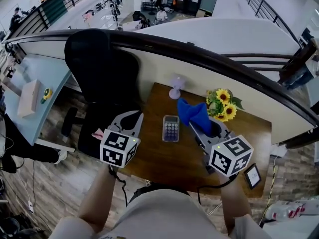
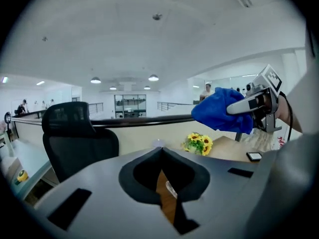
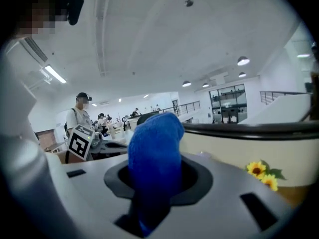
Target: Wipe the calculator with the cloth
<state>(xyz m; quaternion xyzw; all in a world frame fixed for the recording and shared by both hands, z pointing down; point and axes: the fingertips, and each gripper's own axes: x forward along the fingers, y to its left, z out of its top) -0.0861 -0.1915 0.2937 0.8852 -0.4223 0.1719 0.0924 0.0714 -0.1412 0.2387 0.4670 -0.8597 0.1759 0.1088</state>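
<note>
Head view: the calculator (image 1: 171,128) lies on the tabletop (image 1: 164,166), just left of the blue cloth (image 1: 193,112). Left gripper view: the left hand-held gripper (image 2: 160,152) seems pressed together, holding nothing. Right gripper view: the right hand-held gripper (image 3: 149,203) pinches the cloth.

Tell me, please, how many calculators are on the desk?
1: the calculator lies flat mid-desk, between the left gripper and the right gripper, which holds the cloth; another could hide beneath the grippers.

Blue cloth (image 1: 194,112), grey calculator (image 1: 171,128), yellow sunflowers (image 1: 225,104), brown table (image 1: 164,163).
</note>
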